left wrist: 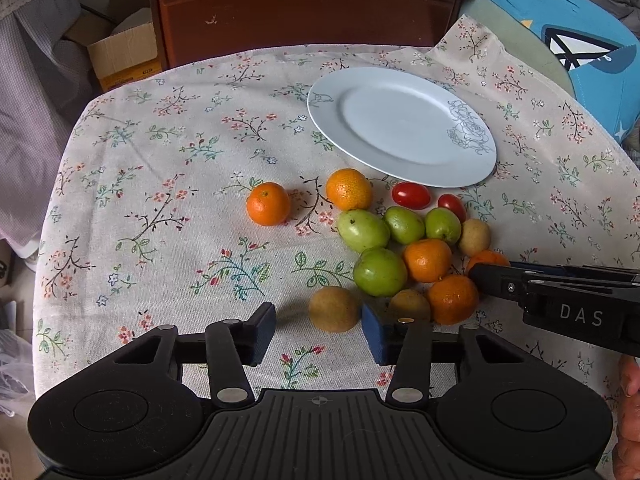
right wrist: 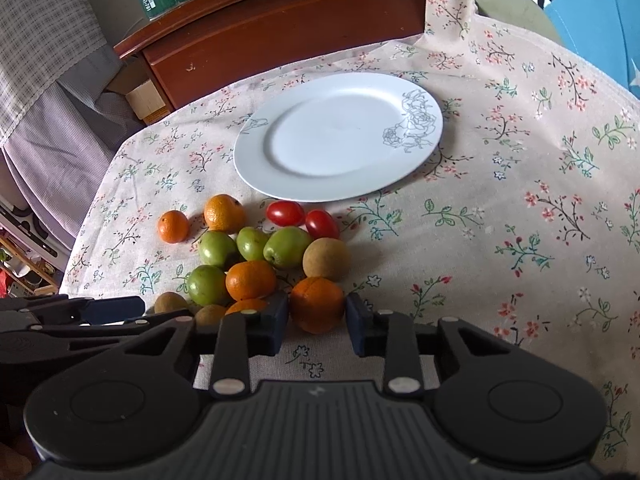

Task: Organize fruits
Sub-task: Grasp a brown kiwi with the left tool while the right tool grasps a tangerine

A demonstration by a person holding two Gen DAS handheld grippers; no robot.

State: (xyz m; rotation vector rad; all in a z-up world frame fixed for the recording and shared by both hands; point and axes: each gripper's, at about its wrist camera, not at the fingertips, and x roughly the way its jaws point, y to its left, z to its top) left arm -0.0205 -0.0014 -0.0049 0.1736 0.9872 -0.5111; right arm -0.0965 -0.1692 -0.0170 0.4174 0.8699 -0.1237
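Right hand-held gripper (right wrist: 317, 320), marked "DAS", clamps a mandarin (right wrist: 316, 309); left hand-held gripper (left wrist: 319, 330) narrow, unclamped.

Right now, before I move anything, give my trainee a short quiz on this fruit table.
1. True or false: the plate already holds fruit.
2. How many red tomatoes lie on the cloth?
3. What sits between the right tongs? A: a tomato. B: an orange. C: nothing.
Key: 1 false; 2 two; 3 B.
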